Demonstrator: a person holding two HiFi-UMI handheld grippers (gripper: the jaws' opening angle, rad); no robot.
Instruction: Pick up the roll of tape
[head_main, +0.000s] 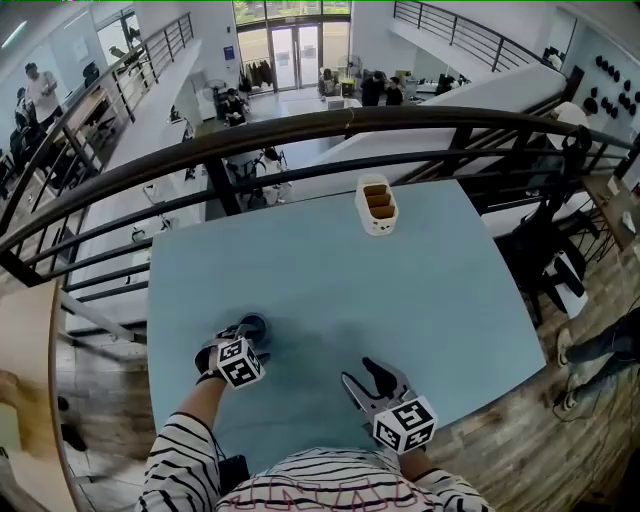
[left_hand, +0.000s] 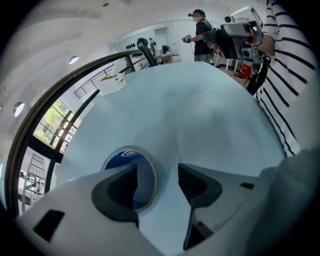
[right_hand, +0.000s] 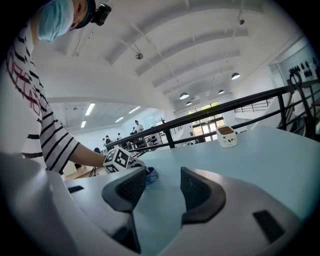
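Sleeve: a striped sleeve (head_main: 178, 462) comes up from the lower left of the head view, and that arm reaches to the left gripper.

Left gripper (head_main: 243, 340): low over the left part of the table, its marker cube (head_main: 240, 362) facing up. In the left gripper view (left_hand: 157, 172) its jaws are spread. One dark pad sits in front of the roll's open middle, and the other stands outside the roll's rim over bare table. The rim's near side lies in the gap between them. Whether either pad touches the roll cannot be told.

Roll of tape (head_main: 254, 324): lies flat on the table at the tip of the left gripper. From the left gripper view (left_hand: 118, 159) it is a round ring with a blue inner face that carries some white print. It has a pale, thin outer edge and an open hole in the middle. In the right gripper view (right_hand: 150, 175) only a small blue sliver of it shows, just beside the left gripper's cube.

Table (head_main: 330, 280): a light blue, smooth top.

Right gripper (head_main: 360, 374): near the front edge, right of the left gripper and well apart from the roll. Its own view (right_hand: 157, 182) shows the jaws parted, with only table top between them.

Container (head_main: 377, 204): small and white with brown contents. It stands upright near the far edge, well apart from both grippers.

Railing (head_main: 300, 125): a dark curved rail behind the table's far edge.
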